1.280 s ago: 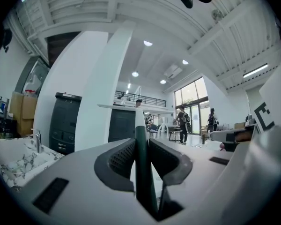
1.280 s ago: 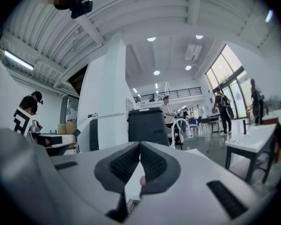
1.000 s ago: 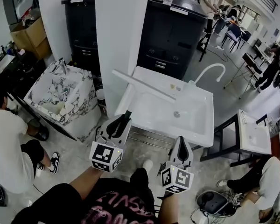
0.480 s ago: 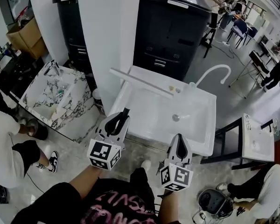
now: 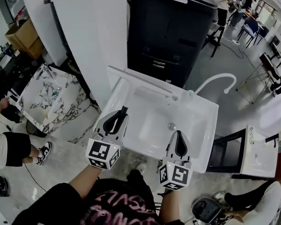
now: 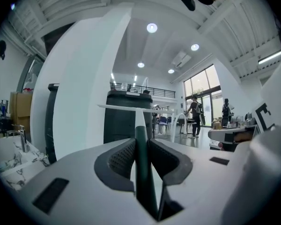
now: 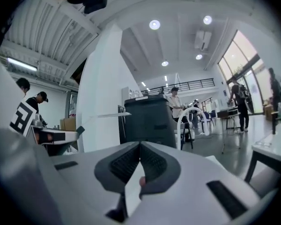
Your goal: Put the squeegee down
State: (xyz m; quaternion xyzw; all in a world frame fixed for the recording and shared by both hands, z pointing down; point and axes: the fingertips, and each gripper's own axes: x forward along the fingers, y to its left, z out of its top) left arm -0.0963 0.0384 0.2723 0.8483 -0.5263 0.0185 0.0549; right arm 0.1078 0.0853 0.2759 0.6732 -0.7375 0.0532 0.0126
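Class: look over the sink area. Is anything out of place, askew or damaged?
Only the squeegee: clamped in the left hand-held gripper, held in the air over the white sink rather than set down. No spill or damage shows.

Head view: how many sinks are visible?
3. One white sink at the centre, one marble-patterned sink at the left, and what looks like one smaller white sink near the right edge. Others may be hidden out of frame.

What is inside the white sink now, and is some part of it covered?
The drain shows on the bare white floor of the sink. The left gripper, shut on the squeegee, and the right gripper cover the near part, so that part cannot be checked.
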